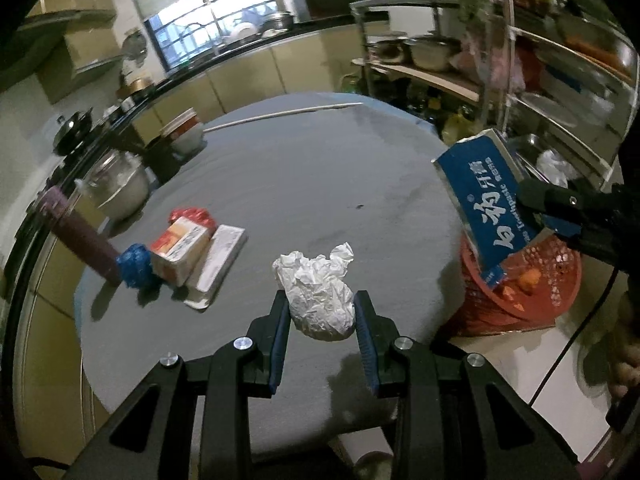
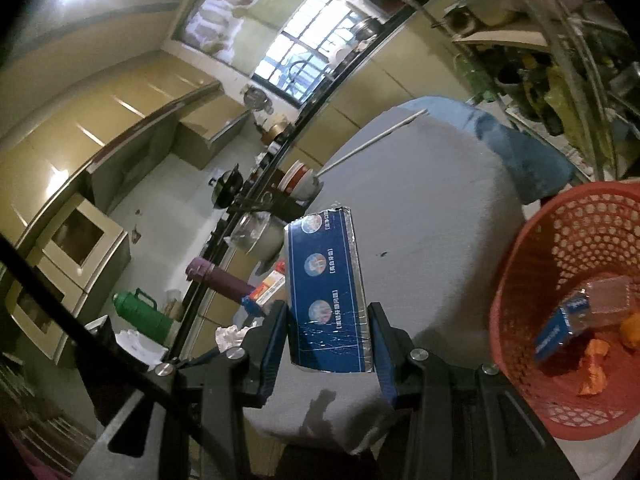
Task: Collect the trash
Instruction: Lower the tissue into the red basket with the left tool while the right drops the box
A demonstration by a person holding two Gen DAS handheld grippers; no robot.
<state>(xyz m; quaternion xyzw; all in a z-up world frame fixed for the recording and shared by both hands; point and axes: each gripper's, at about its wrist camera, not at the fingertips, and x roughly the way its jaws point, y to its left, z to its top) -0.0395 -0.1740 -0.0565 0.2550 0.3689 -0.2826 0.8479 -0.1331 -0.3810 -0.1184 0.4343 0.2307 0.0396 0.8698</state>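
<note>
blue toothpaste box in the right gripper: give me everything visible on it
The blue toothpaste box is a long carton of glossy card with silvery edges. One face carries large white characters and the word Toothpaste, the opposite face three round pictures with small captions. It is creased and scuffed near the grip, with its upper end torn open. The right gripper clamps its lower part between both pads, so it stands roughly upright in the air, above the table edge beside the red basket, touching nothing else.

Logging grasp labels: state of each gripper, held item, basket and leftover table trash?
Left gripper: shut on paper ball.
Right gripper: shut on toothpaste box.
Basket: upright, partly filled.
Small carton: lying on table, ungrasped.
</note>
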